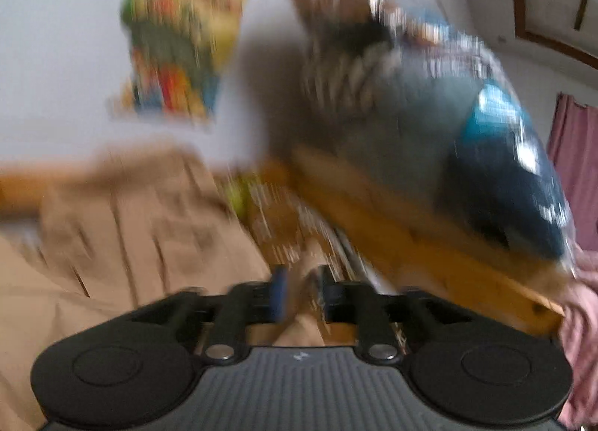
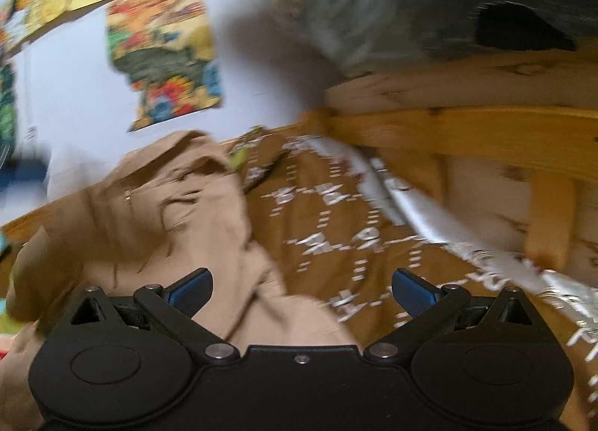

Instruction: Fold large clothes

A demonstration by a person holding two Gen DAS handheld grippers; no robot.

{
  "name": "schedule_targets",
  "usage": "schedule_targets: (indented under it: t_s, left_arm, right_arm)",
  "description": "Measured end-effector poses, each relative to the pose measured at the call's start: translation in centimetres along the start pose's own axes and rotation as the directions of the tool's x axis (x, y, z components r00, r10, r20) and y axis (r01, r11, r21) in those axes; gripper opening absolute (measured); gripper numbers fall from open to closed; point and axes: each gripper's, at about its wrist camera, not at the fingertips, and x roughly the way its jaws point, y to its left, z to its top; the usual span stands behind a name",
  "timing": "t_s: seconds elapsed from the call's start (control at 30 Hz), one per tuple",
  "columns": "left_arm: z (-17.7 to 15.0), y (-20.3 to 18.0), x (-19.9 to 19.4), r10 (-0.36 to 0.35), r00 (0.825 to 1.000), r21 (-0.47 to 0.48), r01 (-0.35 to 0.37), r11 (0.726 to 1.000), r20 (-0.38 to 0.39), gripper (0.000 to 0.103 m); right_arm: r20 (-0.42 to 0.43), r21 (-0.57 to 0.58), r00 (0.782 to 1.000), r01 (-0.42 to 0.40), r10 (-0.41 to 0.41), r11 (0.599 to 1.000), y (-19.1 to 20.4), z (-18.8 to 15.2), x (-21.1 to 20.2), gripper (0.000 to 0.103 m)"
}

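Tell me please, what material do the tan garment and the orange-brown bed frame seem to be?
Tan garment: probably matte woven cotton; it shows soft creases and no sheen. Orange-brown bed frame: likely varnished pine, with visible knots and grain.

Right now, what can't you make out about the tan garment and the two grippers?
- Left wrist view: motion blur; left gripper is nearly shut around tan garment, actual pinch unclear.
- Right wrist view: right gripper is open; its body hides the garment's near edge.
- Garment type: crumpled, cut off by the left edge.

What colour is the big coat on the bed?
Tan, plain. The coat shows best in the right wrist view.
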Motion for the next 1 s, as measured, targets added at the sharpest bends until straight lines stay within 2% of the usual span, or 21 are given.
schedule_targets:
  t_s: [0.03, 0.1, 0.17, 0.23, 0.3, 0.33, 0.37, 0.4, 0.47, 0.53, 0.6, 0.63, 0.67, 0.7, 0.73, 0.77, 0.8, 0.9, 1.0]
  left_arm:
    - [-1.7, 0.1, 0.3, -0.001, 1.000, -0.020, 0.000, 1.000, -0.020, 0.069]
    - [-4.2, 0.8, 0.5, 0.010, 0.997, -0.040, -0.013, 0.999, -0.071, 0.070]
    - [-5.9, 2.2, -0.2, 0.030, 0.991, -0.041, -0.035, 0.999, -0.132, 0.070]
    - [-6.8, 4.0, -1.7, 0.093, 0.985, -0.043, -0.100, 0.994, -0.147, 0.070]
    - [-6.9, 6.7, -2.8, 0.209, 0.967, -0.024, -0.215, 0.976, -0.143, 0.070]
    - [-6.7, 8.0, -3.3, 0.281, 0.949, -0.016, -0.286, 0.958, -0.139, 0.070]
    - [-6.6, 9.9, -3.7, 0.365, 0.921, -0.025, -0.371, 0.928, -0.137, 0.070]
    - [-6.5, 11.6, -4.2, 0.416, 0.900, -0.048, -0.425, 0.904, -0.133, 0.070]
    - [-6.4, 15.5, -5.2, 0.498, 0.860, -0.105, -0.509, 0.854, -0.114, 0.070]
    - [-6.8, 18.9, -6.0, 0.578, 0.806, -0.131, -0.592, 0.795, -0.129, 0.070]
    - [-6.8, 21.3, -6.0, 0.622, 0.768, -0.153, -0.640, 0.753, -0.150, 0.070]
    - [-7.0, 22.2, -6.2, 0.634, 0.755, -0.170, -0.655, 0.736, -0.165, 0.070]
    - [-7.1, 23.0, -6.4, 0.638, 0.748, -0.190, -0.664, 0.723, -0.182, 0.070]
    - [-7.3, 23.4, -6.5, 0.637, 0.747, -0.205, -0.665, 0.718, -0.190, 0.070]
    - [-7.5, 23.5, -6.7, 0.635, 0.748, -0.214, -0.664, 0.716, -0.194, 0.070]
    - [-7.6, 23.7, -6.7, 0.633, 0.749, -0.213, -0.663, 0.718, -0.198, 0.070]
    - [-7.6, 23.7, -6.6, 0.631, 0.750, -0.207, -0.662, 0.721, -0.202, 0.070]
    - [-7.9, 23.3, -6.2, 0.620, 0.757, -0.190, -0.652, 0.734, -0.205, 0.070]
    - [-7.5, 22.7, -5.4, 0.606, 0.770, -0.192, -0.637, 0.746, -0.199, 0.070]
  right_arm:
    - [-0.002, 0.013, 1.000, 0.010, -0.010, 1.000, -0.5, 0.0, 0.2, 0.102]
    - [-0.016, 0.032, 1.000, 0.011, -0.010, 0.999, -1.0, -0.3, 0.5, 0.102]
    - [-0.039, 0.033, 0.999, -0.021, 0.022, 0.999, -0.8, -0.9, 0.9, 0.100]
    - [-0.063, 0.007, 0.995, -0.075, 0.075, 0.997, 0.1, -1.8, 1.1, 0.098]
    - [-0.099, -0.034, 0.986, -0.137, 0.133, 0.990, 1.5, -2.8, 1.6, 0.092]
    - [-0.126, -0.055, 0.979, -0.166, 0.158, 0.985, 2.3, -3.3, 1.9, 0.087]
    - [-0.156, -0.076, 0.970, -0.202, 0.188, 0.977, 3.0, -3.8, 2.4, 0.086]
    - [-0.182, -0.091, 0.960, -0.232, 0.213, 0.968, 3.7, -4.0, 2.9, 0.083]
    - [-0.226, -0.117, 0.942, -0.280, 0.249, 0.953, 4.8, -4.5, 4.1, 0.077]
    - [-0.255, -0.125, 0.930, -0.303, 0.265, 0.945, 5.8, -4.9, 5.7, 0.069]
    - [-0.282, -0.138, 0.924, -0.305, 0.258, 0.942, 6.5, -5.3, 6.9, 0.061]
    - [-0.296, -0.149, 0.924, -0.296, 0.243, 0.943, 6.7, -5.5, 7.4, 0.057]
    - [-0.308, -0.152, 0.922, -0.292, 0.235, 0.944, 6.9, -5.9, 7.8, 0.056]
    - [-0.320, -0.144, 0.918, -0.292, 0.235, 0.946, 6.8, -6.2, 8.1, 0.049]
    - [-0.330, -0.134, 0.914, -0.292, 0.235, 0.947, 6.7, -6.5, 8.3, 0.031]
    - [-0.338, -0.129, 0.913, -0.287, 0.230, 0.949, 6.7, -6.7, 8.4, 0.018]
    - [-0.333, -0.132, 0.917, -0.277, 0.220, 0.952, 6.7, -6.8, 8.4, 0.000]
    - [-0.266, -0.135, 0.934, -0.281, 0.239, 0.950, 6.5, -5.8, 7.0, 0.000]
    - [-0.163, -0.167, 0.970, -0.209, 0.182, 0.964, 5.5, -3.7, 3.5, 0.000]
